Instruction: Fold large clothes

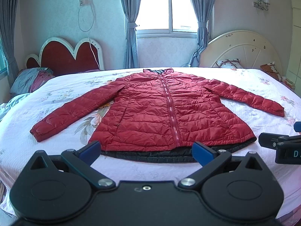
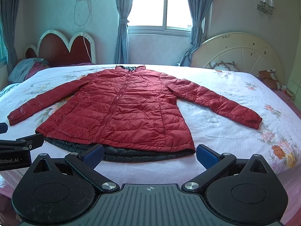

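A red quilted jacket [image 1: 161,111] [image 2: 120,111] lies flat and zipped on the bed, collar far, sleeves spread to both sides. A strip of its black lining [image 1: 150,155] [image 2: 135,155] shows below the near hem. My left gripper [image 1: 146,150] hovers open just short of the hem's middle, its blue pads [image 1: 202,151] apart with nothing between them. My right gripper [image 2: 149,153] is also open, near the hem's right corner. In the left wrist view the right gripper's body [image 1: 280,146] shows at the right edge; the left gripper's body [image 2: 18,146] shows at the left of the right wrist view.
The bed [image 1: 244,79] has a white floral quilt [image 2: 235,131]. Behind it stand a red heart-shaped headboard [image 1: 67,54], a cream round headboard [image 1: 242,49], pillows [image 1: 30,79] at the left, and a curtained window [image 1: 165,7].
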Demonstrator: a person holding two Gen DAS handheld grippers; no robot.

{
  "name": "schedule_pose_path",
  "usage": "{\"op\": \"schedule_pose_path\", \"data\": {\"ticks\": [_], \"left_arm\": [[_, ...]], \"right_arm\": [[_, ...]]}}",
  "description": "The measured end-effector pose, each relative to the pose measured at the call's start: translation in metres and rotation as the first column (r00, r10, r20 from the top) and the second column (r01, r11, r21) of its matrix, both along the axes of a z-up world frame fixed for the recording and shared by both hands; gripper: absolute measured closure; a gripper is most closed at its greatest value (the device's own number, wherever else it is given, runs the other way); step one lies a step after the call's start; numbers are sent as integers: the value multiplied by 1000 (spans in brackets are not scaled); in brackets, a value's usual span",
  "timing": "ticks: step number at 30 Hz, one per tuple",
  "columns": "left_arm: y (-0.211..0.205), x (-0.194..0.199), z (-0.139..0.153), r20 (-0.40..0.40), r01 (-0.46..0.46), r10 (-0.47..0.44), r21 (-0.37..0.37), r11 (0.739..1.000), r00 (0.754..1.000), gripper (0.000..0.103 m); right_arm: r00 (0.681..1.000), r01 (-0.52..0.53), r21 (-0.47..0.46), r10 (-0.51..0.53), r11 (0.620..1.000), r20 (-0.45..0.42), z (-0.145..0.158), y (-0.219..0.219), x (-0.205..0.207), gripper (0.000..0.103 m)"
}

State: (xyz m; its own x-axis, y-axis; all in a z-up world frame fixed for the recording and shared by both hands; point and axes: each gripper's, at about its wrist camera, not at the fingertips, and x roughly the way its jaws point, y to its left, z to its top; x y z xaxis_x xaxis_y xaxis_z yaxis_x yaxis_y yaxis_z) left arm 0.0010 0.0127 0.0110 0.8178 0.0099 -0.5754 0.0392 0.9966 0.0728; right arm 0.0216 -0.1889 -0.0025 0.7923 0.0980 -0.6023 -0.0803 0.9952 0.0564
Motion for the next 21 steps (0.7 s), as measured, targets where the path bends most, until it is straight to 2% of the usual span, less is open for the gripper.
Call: {"op": "schedule_pose_path", "data": {"ticks": [11, 16, 21], "left_arm": [[-1, -1, -6, -7, -11, 11, -7, 1000, 1000, 0], [2, 5, -10, -4, -11, 11, -31, 999, 1000, 0], [7, 27, -15, -28, -15, 13, -76, 997, 1000, 0]], "right_arm": [[1000, -6, 5, 6, 1000, -7, -2, 0, 0, 0], [1000, 0, 16, 1, 1000, -11, -8, -6, 8, 0], [999, 29, 49, -28, 998, -20, -14, -18, 26, 0]]}}
